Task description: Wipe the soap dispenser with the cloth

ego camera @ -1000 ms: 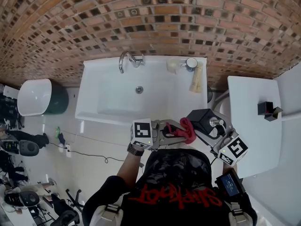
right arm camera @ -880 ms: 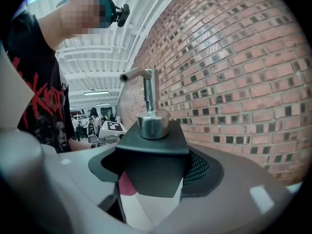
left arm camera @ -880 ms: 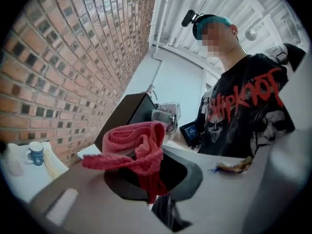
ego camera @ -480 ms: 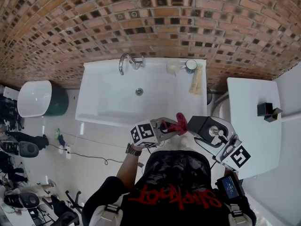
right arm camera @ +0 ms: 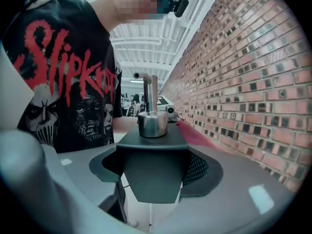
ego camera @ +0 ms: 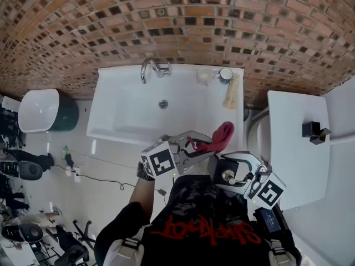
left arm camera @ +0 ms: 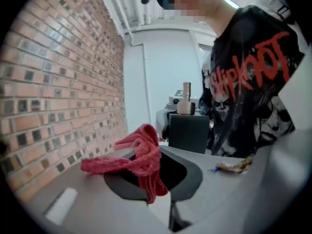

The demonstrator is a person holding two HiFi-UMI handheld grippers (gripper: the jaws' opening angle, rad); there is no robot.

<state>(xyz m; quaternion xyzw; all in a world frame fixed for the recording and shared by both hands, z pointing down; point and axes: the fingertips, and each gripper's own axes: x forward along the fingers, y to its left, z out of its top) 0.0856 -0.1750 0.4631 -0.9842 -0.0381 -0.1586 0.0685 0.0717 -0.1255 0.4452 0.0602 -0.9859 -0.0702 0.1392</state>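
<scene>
Left gripper [left arm camera: 151, 182], fingers clenched on the red cloth [left arm camera: 142, 156]; right gripper [right arm camera: 153, 182], fingers grasping the black soap dispenser [ego camera: 218, 168], held near the cloth, presumably for wiping.

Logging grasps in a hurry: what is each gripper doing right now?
Left gripper: shut on the red cloth.
Right gripper: shut on the black soap dispenser.
</scene>
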